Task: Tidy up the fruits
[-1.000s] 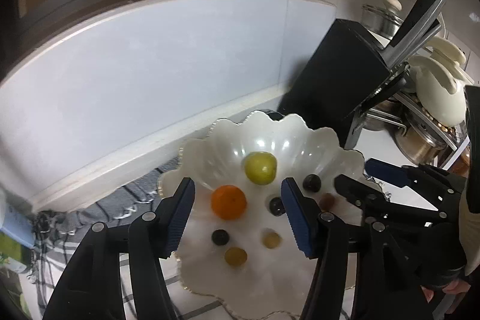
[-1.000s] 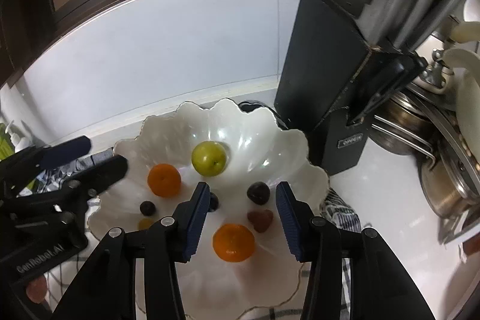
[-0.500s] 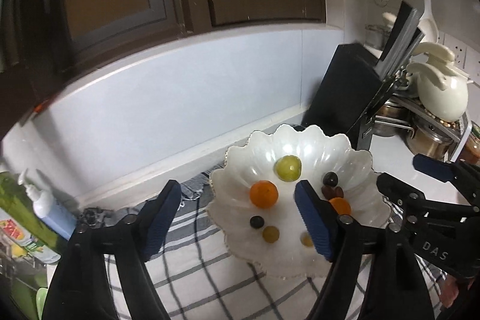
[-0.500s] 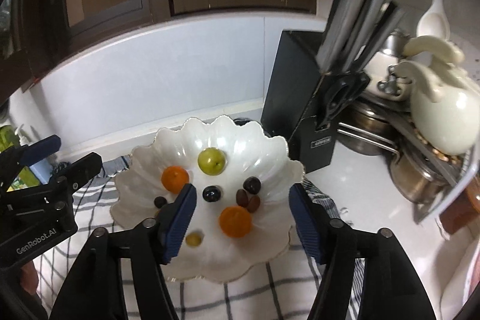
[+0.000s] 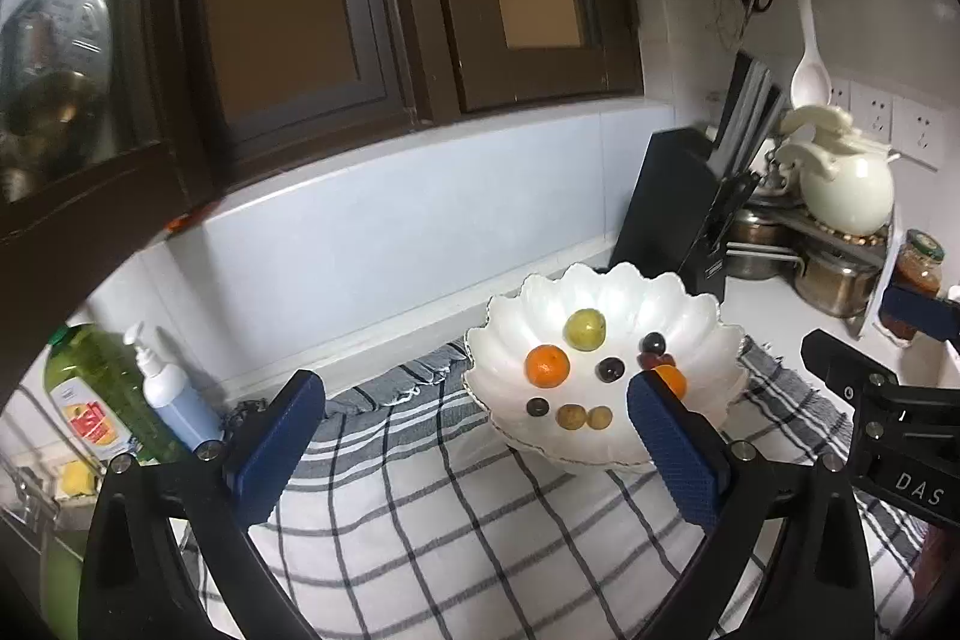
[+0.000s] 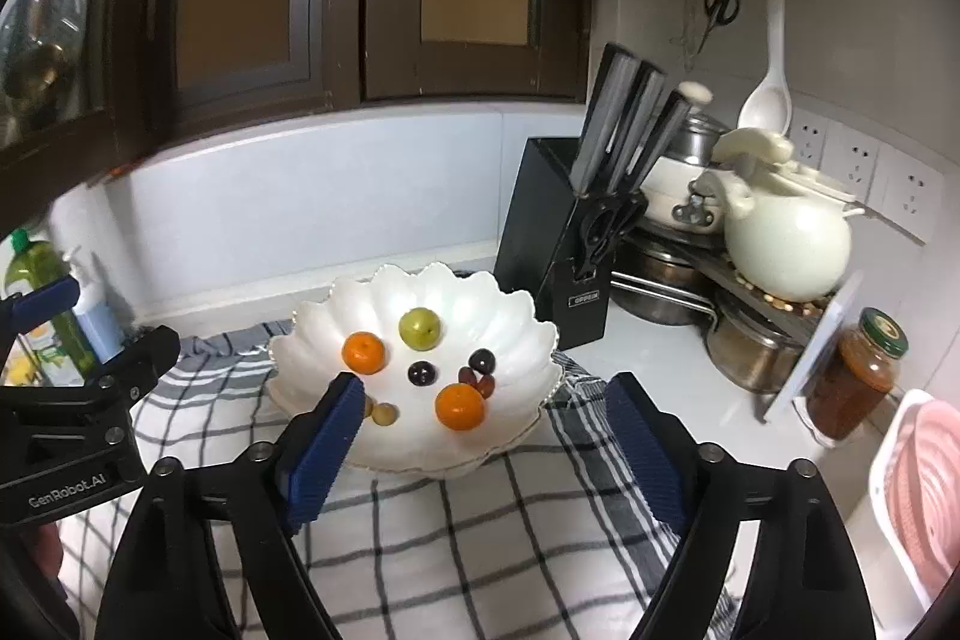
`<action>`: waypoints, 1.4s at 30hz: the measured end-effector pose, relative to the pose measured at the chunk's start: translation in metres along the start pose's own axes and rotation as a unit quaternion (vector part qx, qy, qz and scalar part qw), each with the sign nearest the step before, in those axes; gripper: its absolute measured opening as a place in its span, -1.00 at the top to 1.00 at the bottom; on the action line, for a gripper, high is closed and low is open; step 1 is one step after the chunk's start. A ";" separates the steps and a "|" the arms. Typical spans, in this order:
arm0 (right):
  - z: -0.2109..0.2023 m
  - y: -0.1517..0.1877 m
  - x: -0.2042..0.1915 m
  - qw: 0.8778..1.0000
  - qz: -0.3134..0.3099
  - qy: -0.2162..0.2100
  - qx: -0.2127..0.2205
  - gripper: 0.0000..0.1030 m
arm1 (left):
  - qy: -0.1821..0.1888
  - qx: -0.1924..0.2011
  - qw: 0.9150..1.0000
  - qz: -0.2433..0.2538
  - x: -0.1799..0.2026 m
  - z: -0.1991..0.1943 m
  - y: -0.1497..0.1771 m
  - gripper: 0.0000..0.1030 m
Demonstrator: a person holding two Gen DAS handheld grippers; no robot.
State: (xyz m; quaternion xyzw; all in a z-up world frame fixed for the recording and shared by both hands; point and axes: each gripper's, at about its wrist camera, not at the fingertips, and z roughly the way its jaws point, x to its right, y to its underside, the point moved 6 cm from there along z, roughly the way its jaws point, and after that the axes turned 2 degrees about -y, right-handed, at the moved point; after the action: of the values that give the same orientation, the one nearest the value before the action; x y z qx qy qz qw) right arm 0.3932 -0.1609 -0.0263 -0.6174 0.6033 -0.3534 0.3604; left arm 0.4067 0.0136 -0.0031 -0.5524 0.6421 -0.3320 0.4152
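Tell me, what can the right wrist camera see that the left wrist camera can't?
Only the right wrist view shows the pink basket at the far right. Only the left wrist view shows the yellow thing below the green bottle. Both show the white bowl with two oranges and a green fruit, the checked cloth and the knife block.

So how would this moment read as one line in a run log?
left gripper: open, empty, jaws just opening | right gripper: open, empty, jaws just opening | white scalloped bowl: holds all fruit, on checked cloth
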 end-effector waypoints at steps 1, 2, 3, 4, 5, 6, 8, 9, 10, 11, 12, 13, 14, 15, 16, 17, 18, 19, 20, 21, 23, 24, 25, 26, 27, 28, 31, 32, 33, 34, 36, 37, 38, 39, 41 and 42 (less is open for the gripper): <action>-0.009 0.002 0.001 1.000 0.002 -0.002 0.006 -0.64 | -0.001 0.003 1.000 -0.001 0.000 -0.008 0.001 -1.00; -0.013 0.004 0.001 1.000 0.003 -0.003 0.010 -0.64 | 0.000 0.007 1.000 -0.002 -0.001 -0.017 0.002 -1.00; -0.021 0.005 0.002 1.000 0.004 -0.004 0.014 -0.64 | -0.001 0.011 1.000 -0.005 -0.001 -0.025 0.004 -1.00; -0.026 0.007 0.003 1.000 0.005 -0.005 0.018 -0.64 | -0.005 0.014 1.000 -0.009 -0.002 -0.033 0.005 -1.00; -0.034 0.009 0.004 1.000 0.006 -0.008 0.021 -0.64 | -0.007 0.016 1.000 -0.012 -0.002 -0.040 0.007 -1.00; -0.039 0.011 0.004 1.000 0.005 -0.010 0.022 -0.64 | -0.007 0.018 1.000 -0.015 -0.002 -0.047 0.009 -1.00; -0.053 0.014 0.004 1.000 0.003 -0.015 0.024 -0.64 | -0.004 0.020 1.000 -0.020 -0.001 -0.060 0.013 -1.00; -0.060 0.016 0.005 0.999 0.001 -0.019 0.027 -0.64 | -0.005 0.021 1.000 -0.022 -0.001 -0.067 0.015 -1.00; -0.067 0.018 0.006 0.999 0.000 -0.019 0.030 -0.64 | -0.006 0.023 0.999 -0.025 0.000 -0.075 0.017 -1.00; -0.074 0.019 0.007 0.999 0.000 -0.018 0.035 -0.64 | -0.005 0.025 0.999 -0.025 0.001 -0.081 0.019 -1.00; -0.082 0.021 0.009 0.999 0.001 -0.019 0.038 -0.64 | -0.004 0.027 0.999 -0.027 0.004 -0.090 0.021 -1.00; -0.088 0.023 0.011 0.999 0.002 -0.019 0.039 -0.64 | -0.004 0.028 0.999 -0.027 0.004 -0.096 0.022 -1.00; -0.096 0.026 0.013 0.999 0.003 -0.019 0.040 -0.64 | -0.002 0.032 0.999 -0.028 0.006 -0.103 0.024 -1.00; -0.101 0.028 0.015 0.999 0.004 -0.020 0.040 -0.64 | -0.002 0.035 0.999 -0.027 0.008 -0.111 0.025 -1.00; -0.107 0.031 0.016 0.999 0.005 -0.020 0.041 -0.64 | -0.004 0.038 0.999 -0.028 0.009 -0.119 0.027 -1.00; -0.112 0.033 0.018 0.999 0.006 -0.021 0.041 -0.64 | -0.005 0.041 0.999 -0.028 0.011 -0.126 0.028 -1.00; -0.119 0.037 0.019 0.999 0.007 -0.022 0.041 -0.64 | -0.005 0.044 0.999 -0.027 0.013 -0.135 0.030 -1.00; -0.125 0.040 0.020 0.999 0.007 -0.023 0.041 -0.64 | -0.006 0.046 0.999 -0.027 0.014 -0.142 0.032 -1.00; -0.130 0.042 0.020 0.999 0.006 -0.024 0.041 -0.64 | -0.007 0.049 0.998 -0.026 0.015 -0.148 0.033 -1.00; -0.136 0.046 0.021 0.999 0.004 -0.026 0.041 -0.64 | -0.008 0.052 0.998 -0.026 0.017 -0.156 0.036 -1.00; -0.147 0.052 0.021 0.999 0.002 -0.030 0.040 -0.64 | -0.008 0.055 0.998 -0.027 0.019 -0.168 0.041 -1.00; -0.152 0.055 0.022 0.999 0.001 -0.031 0.041 -0.64 | -0.008 0.057 0.998 -0.029 0.019 -0.176 0.045 -1.00; -0.157 0.058 0.022 0.999 0.001 -0.032 0.042 -0.64 | -0.008 0.058 0.998 -0.030 0.019 -0.182 0.047 -1.00; -0.164 0.062 0.023 0.999 0.001 -0.031 0.043 -0.64 | -0.008 0.058 0.998 -0.030 0.020 -0.187 0.050 -1.00; -0.169 0.064 0.023 0.999 0.001 -0.031 0.044 -0.64 | -0.007 0.057 0.998 -0.031 0.020 -0.192 0.053 -1.00; -0.174 0.067 0.023 0.998 0.001 -0.031 0.045 -0.64 | -0.007 0.058 0.998 -0.032 0.020 -0.197 0.056 -1.00; -0.188 0.076 0.024 0.998 0.000 -0.031 0.047 -0.64 | -0.008 0.059 0.998 -0.032 0.022 -0.212 0.065 -1.00; -0.193 0.080 0.024 0.998 0.000 -0.029 0.048 -0.64 | -0.008 0.059 0.998 -0.032 0.023 -0.216 0.067 -1.00; -0.198 0.083 0.026 0.998 -0.001 -0.029 0.048 -0.66 | -0.007 0.059 0.998 -0.030 0.025 -0.220 0.069 -1.00; -0.202 0.085 0.026 0.998 -0.001 -0.028 0.047 -0.67 | -0.007 0.059 0.998 -0.028 0.026 -0.224 0.072 -1.00; -0.210 0.091 0.028 0.998 -0.001 -0.025 0.049 -0.69 | -0.006 0.059 0.998 -0.025 0.028 -0.231 0.076 -1.00; -0.215 0.094 0.029 0.999 -0.001 -0.022 0.050 -0.69 | -0.006 0.058 0.998 -0.024 0.029 -0.235 0.079 -1.00; -0.219 0.097 0.029 0.999 -0.001 -0.020 0.050 -0.69 | -0.005 0.058 0.998 -0.023 0.030 -0.238 0.081 -1.00; -0.222 0.099 0.029 0.999 -0.002 -0.020 0.050 -0.69 | -0.004 0.058 0.998 -0.023 0.030 -0.241 0.083 -1.00; -0.229 0.104 0.030 0.999 -0.002 -0.019 0.050 -0.69 | -0.001 0.057 0.998 -0.022 0.032 -0.247 0.087 -1.00; -0.233 0.106 0.031 0.999 -0.003 -0.018 0.050 -0.69 | 0.000 0.056 0.998 -0.021 0.032 -0.250 0.088 -1.00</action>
State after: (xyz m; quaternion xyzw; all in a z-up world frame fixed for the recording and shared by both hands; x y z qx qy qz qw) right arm 0.1391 -0.1973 -0.0044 -0.6064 0.5763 -0.3731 0.4011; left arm 0.1425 -0.0116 0.0220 -0.5417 0.6106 -0.3763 0.4384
